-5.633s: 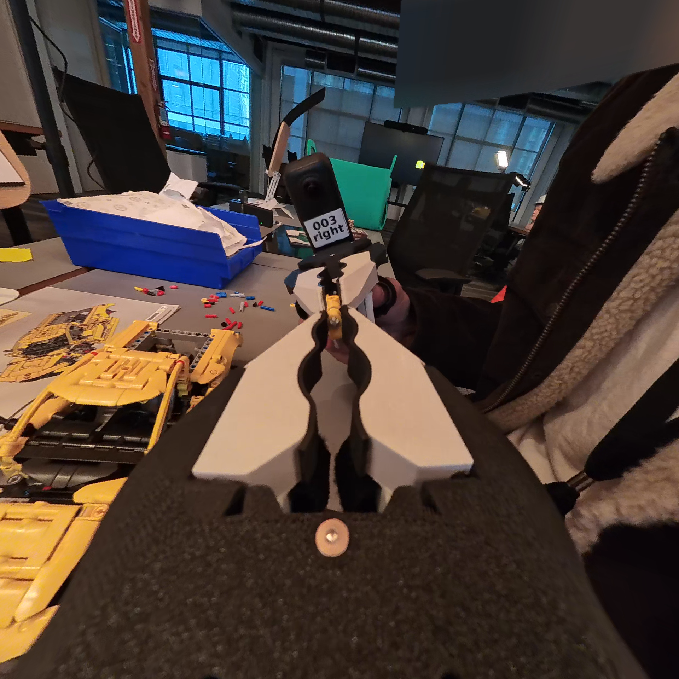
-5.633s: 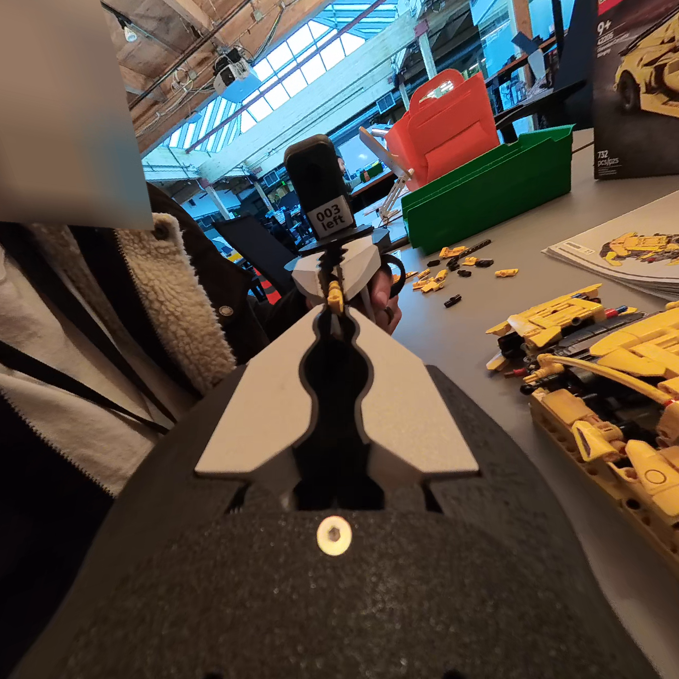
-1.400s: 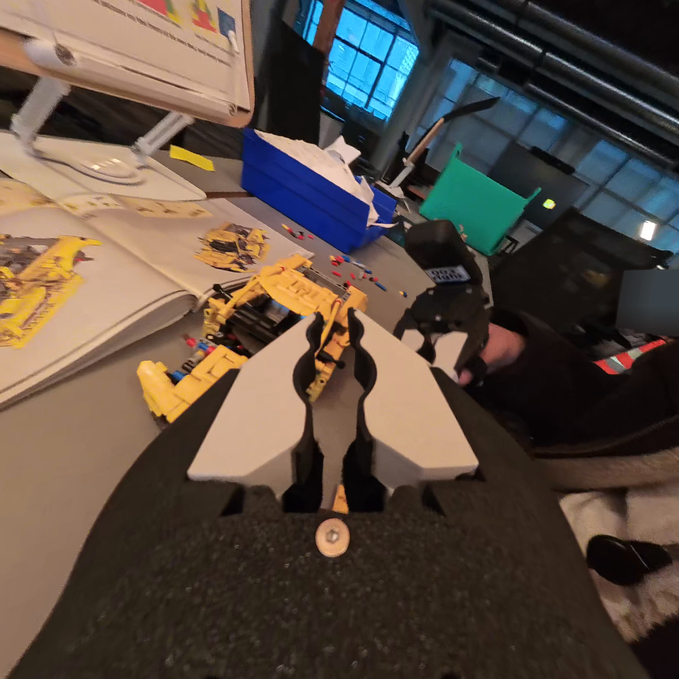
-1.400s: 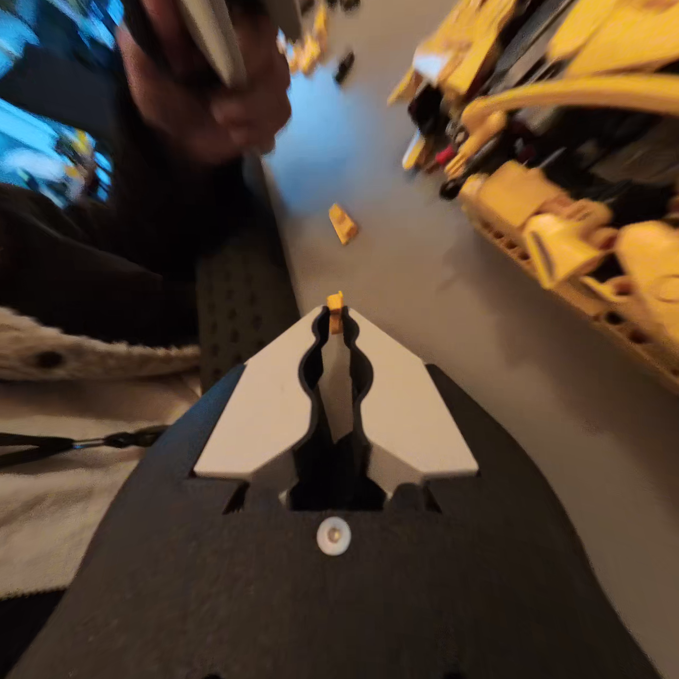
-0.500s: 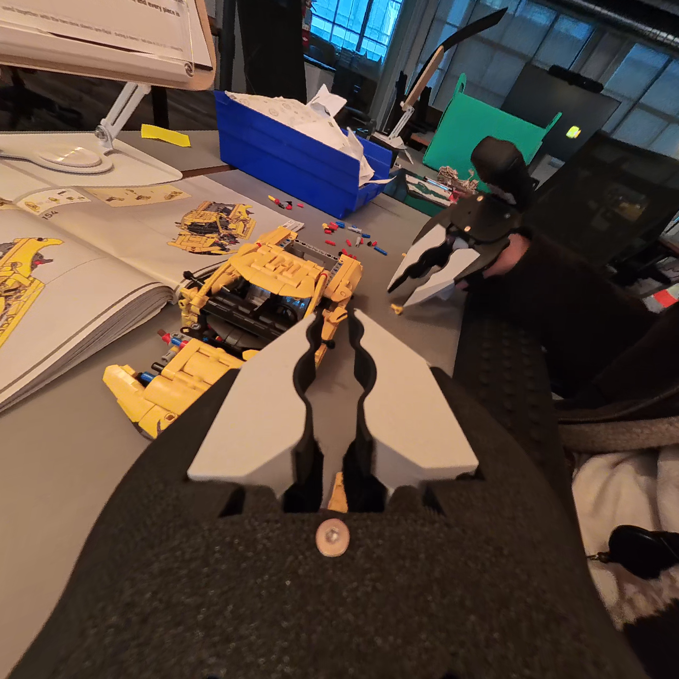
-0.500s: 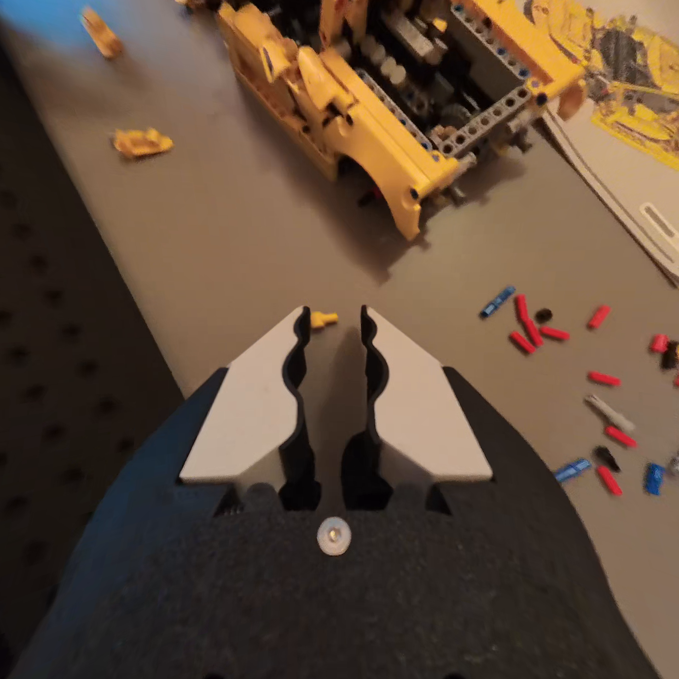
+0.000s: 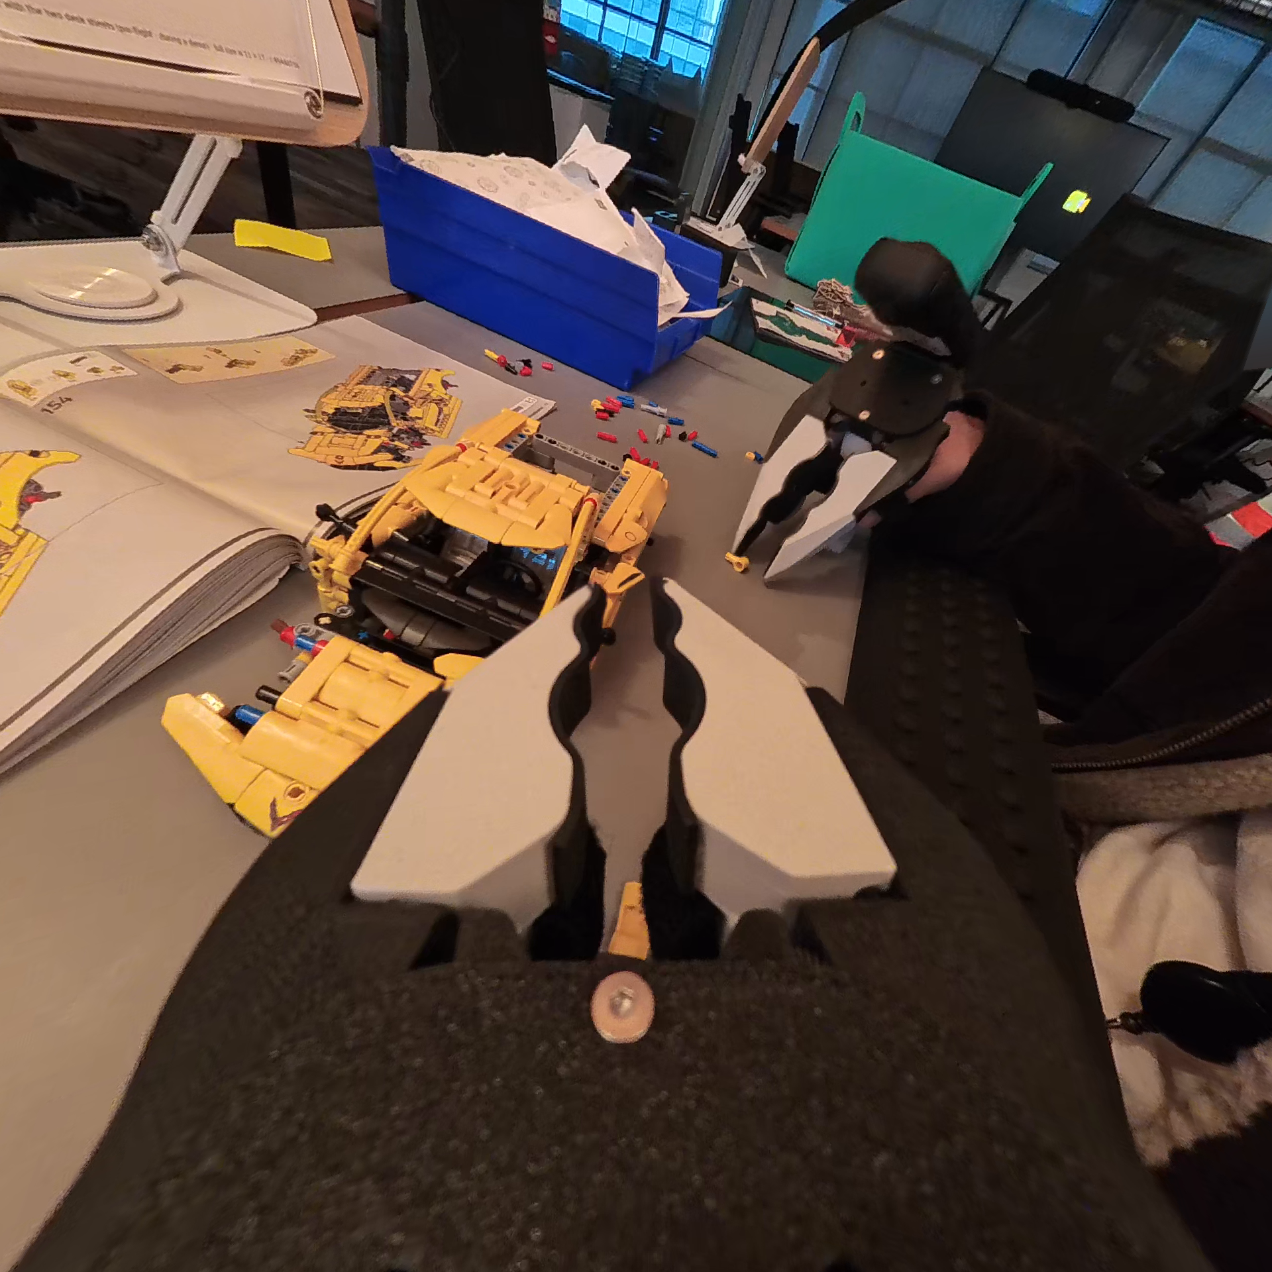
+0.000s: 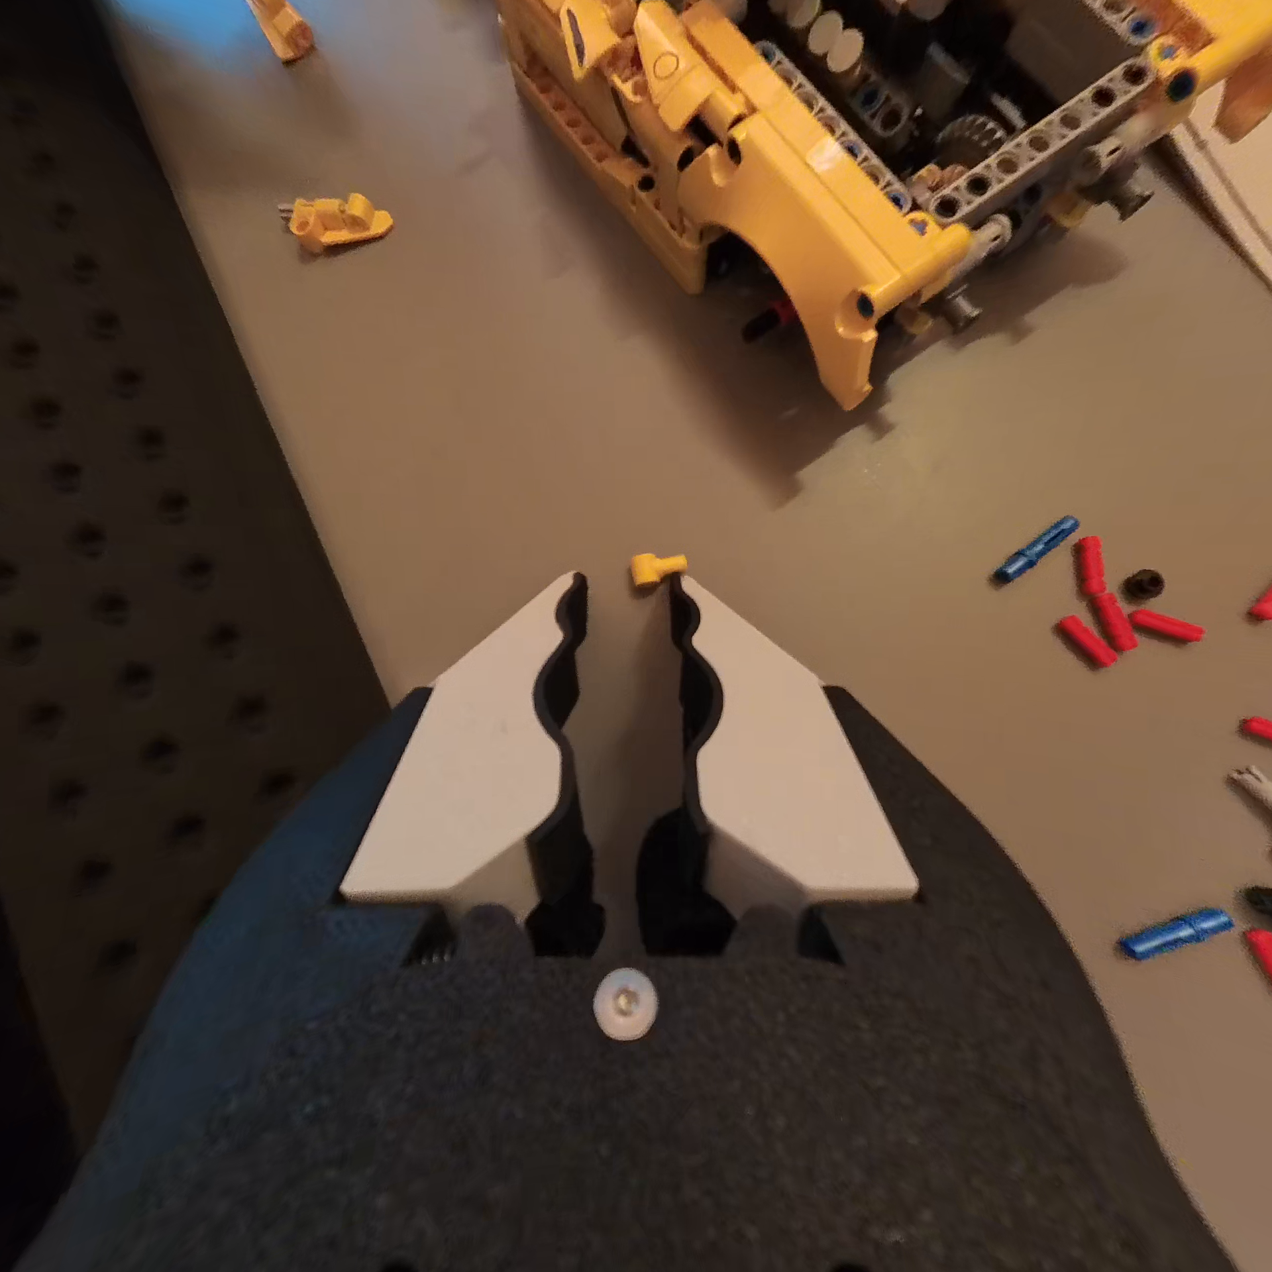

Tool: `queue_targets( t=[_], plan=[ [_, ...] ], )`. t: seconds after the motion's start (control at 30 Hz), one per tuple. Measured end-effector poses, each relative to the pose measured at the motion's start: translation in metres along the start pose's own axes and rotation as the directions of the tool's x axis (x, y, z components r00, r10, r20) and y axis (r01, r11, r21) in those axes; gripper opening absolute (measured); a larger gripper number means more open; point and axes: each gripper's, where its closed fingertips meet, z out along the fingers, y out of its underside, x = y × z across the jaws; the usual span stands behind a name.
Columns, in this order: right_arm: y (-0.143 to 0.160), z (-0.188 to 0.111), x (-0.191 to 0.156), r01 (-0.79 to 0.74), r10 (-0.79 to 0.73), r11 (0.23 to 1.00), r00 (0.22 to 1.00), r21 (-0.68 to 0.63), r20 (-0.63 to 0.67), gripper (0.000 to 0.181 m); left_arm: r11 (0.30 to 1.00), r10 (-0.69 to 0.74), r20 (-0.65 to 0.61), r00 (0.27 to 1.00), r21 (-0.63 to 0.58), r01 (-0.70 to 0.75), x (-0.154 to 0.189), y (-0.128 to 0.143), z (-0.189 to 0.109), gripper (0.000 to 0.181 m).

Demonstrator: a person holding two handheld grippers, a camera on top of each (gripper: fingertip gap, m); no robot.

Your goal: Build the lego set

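A part-built yellow lego car (image 7: pixel 482 537) stands on the grey table, with a separate yellow body section (image 7: pixel 303 723) lying in front of it. My left gripper (image 7: pixel 623 592) is open and empty, just above the table near the car's side. A small yellow piece (image 7: pixel 630 922) lies on the table below its finger bases. My right gripper (image 8: pixel 626 581) is open, tips down near the table. A tiny yellow connector (image 8: pixel 654 568) lies just past its fingertips; it also shows in the left wrist view (image 7: pixel 738 563). The car's rear (image 8: pixel 791 172) is beyond it.
An open instruction book (image 7: pixel 172 440) lies left of the car. A blue bin (image 7: pixel 537 275) of paper stands behind. Red, blue and black pins (image 8: pixel 1115 612) are scattered to the right. A loose yellow piece (image 8: pixel 337 221) lies near the dark perforated mat (image 8: pixel 103 482) at the table edge. One gripper's finger ends stand about 20 cm off the other's. Measured from the fingertips, the small yellow piece (image 7: pixel 630 922) is 11 cm or so from the left gripper and 25 cm from the right.
Earlier both grippers held a small yellow piece between them. The right gripper carried it to the table, opened and let it go. The left gripper opened and turned toward the car.
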Motion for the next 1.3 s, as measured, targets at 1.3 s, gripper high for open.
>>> queue_targets(
  t=[1.3],
  plan=[
    [-0.143, 0.021, -0.095, 0.493, -0.429, 0.806, 0.868, 0.328, -0.249, 0.008, 0.916, -0.395, -0.312, 0.864, -0.211, 0.342, 0.063, 0.024, 0.022, 0.005]
  ],
)
